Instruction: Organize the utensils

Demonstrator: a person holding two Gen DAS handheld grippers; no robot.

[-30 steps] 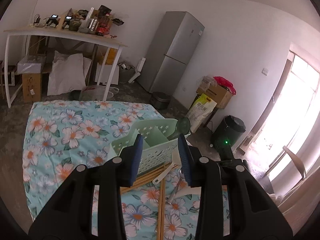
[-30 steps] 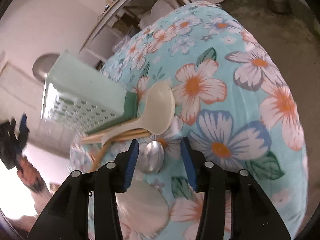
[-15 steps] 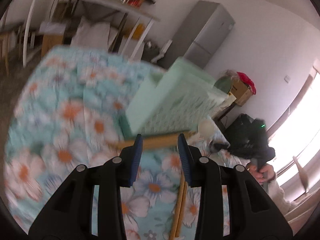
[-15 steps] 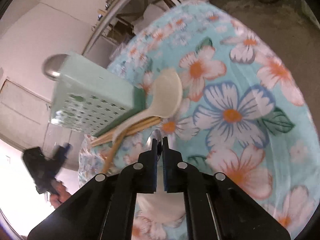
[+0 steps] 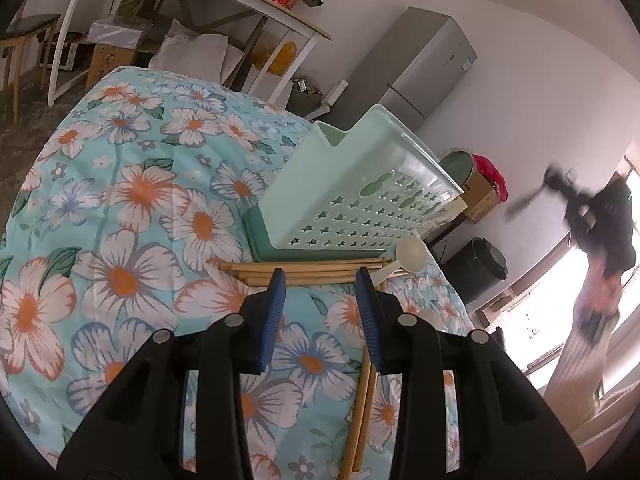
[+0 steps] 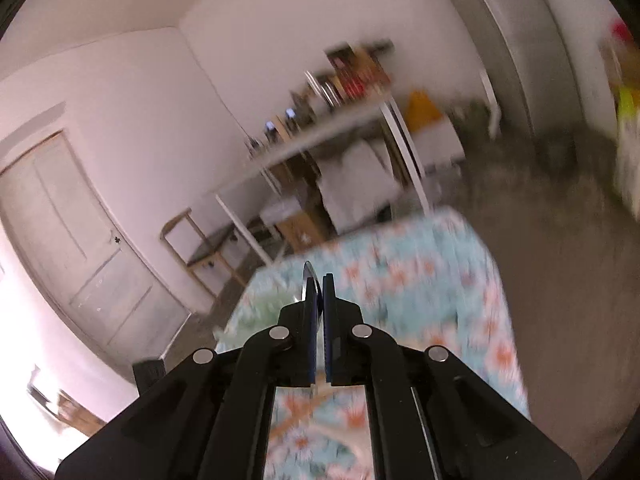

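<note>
Several chopsticks (image 5: 304, 270) lie against basket (image 5: 360, 196), beside spoon (image 5: 412, 254)

Left tongs (image 5: 320, 276): two black moulded plastic arms, each ending in a flat finger faced with a blue ribbed pad (image 5: 273, 312). Round silver rivet heads sit at the pivots, two on each arm, four in all. The arms broaden toward the camera into a heavy black frame with open cut-outs between the struts.

Right tongs (image 6: 318, 280): same build, with black arms, blue pads and four silver rivet heads in a row across the linkage. No markings or cables are visible on either unit.

In the left wrist view, the far right tongs appear as a dark, blurred body with a small green light; the person (image 5: 588, 344) below wears a pale ribbed sleeve, heavily blurred.
</note>
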